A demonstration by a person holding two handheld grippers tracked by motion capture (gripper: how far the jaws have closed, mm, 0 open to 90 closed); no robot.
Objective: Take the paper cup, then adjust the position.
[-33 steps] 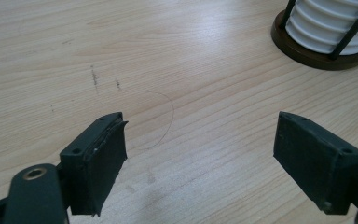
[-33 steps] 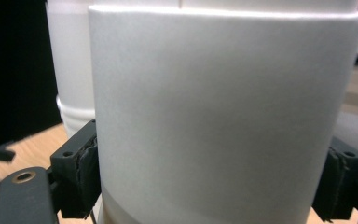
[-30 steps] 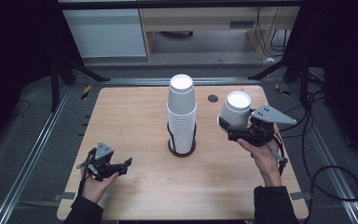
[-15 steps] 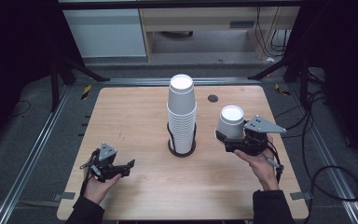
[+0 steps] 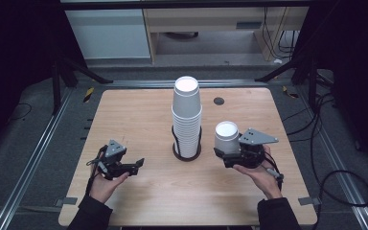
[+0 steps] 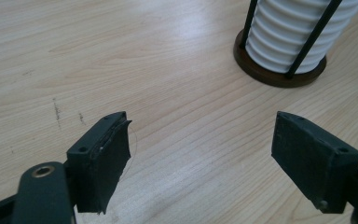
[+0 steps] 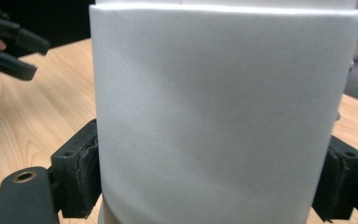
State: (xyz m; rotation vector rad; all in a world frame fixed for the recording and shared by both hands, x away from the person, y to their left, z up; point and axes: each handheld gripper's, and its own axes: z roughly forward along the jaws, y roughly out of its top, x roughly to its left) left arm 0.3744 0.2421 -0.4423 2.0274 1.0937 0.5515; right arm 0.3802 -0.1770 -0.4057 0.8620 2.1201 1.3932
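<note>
A tall stack of white paper cups (image 5: pixel 187 117) stands in a black wire holder on a round dark base (image 6: pixel 279 70) at the middle of the wooden table (image 5: pixel 139 115). To the right of the stack, my right gripper (image 5: pixel 224 152) is shut on a single white cup (image 5: pixel 226 136), held upright and low over the table. That cup (image 7: pixel 223 112) sits between both pads in the right gripper view. My left gripper (image 5: pixel 136 164) is open and empty near the front left, pointing toward the holder. Its jaws stand wide apart over bare wood in the left gripper view (image 6: pixel 200 154).
A small dark round hole (image 5: pixel 219 101) lies in the tabletop behind the held cup. Metal rails run along both sides of the table, and cables (image 5: pixel 335 177) lie on the floor at the right. The left gripper (image 7: pixel 9 42) shows far off beyond the held cup.
My right gripper has carried the single cup down and toward the near side, closer to the tabletop. The left gripper has barely moved.
</note>
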